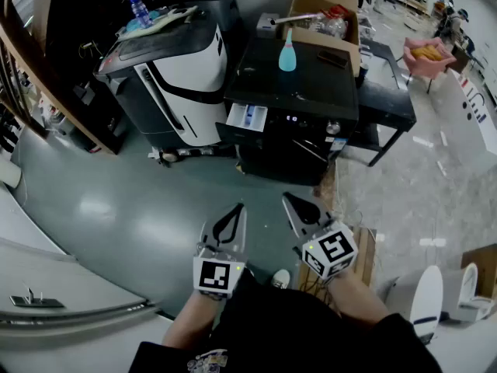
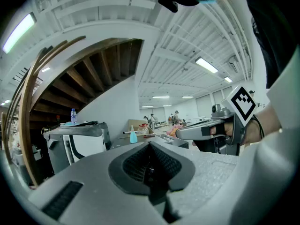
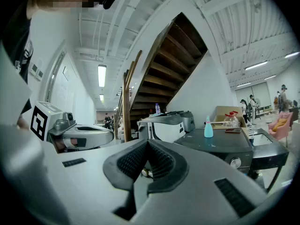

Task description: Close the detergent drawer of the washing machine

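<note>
Both claws closed and empty, drawer still out

I hold the left gripper (image 1: 238, 210) and right gripper (image 1: 289, 200) low in the frame, jaws pressed together on nothing, well apart from the washing machine (image 1: 311, 92) at upper centre. Its detergent drawer (image 1: 248, 116) juts open at the machine's left front corner, near the white appliance (image 1: 175, 68). The risk, as I judge it: a push from a narrow closed tip landing off-centre could skew the drawer so it jams, or slip off its face. A hard shove might also topple the blue bottle (image 1: 287, 53) on top.
</note>
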A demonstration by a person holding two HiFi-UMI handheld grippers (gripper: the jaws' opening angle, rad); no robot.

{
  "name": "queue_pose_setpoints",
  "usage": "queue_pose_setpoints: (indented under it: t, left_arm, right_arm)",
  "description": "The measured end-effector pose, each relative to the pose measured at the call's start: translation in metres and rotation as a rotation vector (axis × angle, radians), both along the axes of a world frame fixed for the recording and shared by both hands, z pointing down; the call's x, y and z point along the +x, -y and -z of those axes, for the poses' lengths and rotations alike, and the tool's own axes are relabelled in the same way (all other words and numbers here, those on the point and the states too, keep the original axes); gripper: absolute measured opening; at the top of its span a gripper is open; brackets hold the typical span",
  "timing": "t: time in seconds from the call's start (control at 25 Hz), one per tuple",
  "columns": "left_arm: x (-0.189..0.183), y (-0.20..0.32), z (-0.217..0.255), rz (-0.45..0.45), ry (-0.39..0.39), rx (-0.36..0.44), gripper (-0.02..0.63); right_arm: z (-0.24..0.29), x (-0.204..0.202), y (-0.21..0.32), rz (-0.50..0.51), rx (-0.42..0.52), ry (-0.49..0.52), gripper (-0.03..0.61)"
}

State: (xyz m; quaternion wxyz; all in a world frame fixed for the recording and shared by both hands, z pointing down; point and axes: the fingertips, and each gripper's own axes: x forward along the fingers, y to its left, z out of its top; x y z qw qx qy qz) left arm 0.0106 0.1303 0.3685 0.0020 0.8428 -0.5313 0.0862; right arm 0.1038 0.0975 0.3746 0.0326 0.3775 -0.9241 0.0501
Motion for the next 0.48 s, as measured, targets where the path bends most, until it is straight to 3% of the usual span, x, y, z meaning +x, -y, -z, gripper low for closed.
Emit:
queue_pose_setpoints:
  t: [0.48]
  left_arm:
    - [-0.0032,0.0024,-0.0012,0.013,-0.019,-0.013,0.005]
  right_arm:
    - [0.0038,0.0046,0.0011,-0.013,0.010,0.028,-0.002]
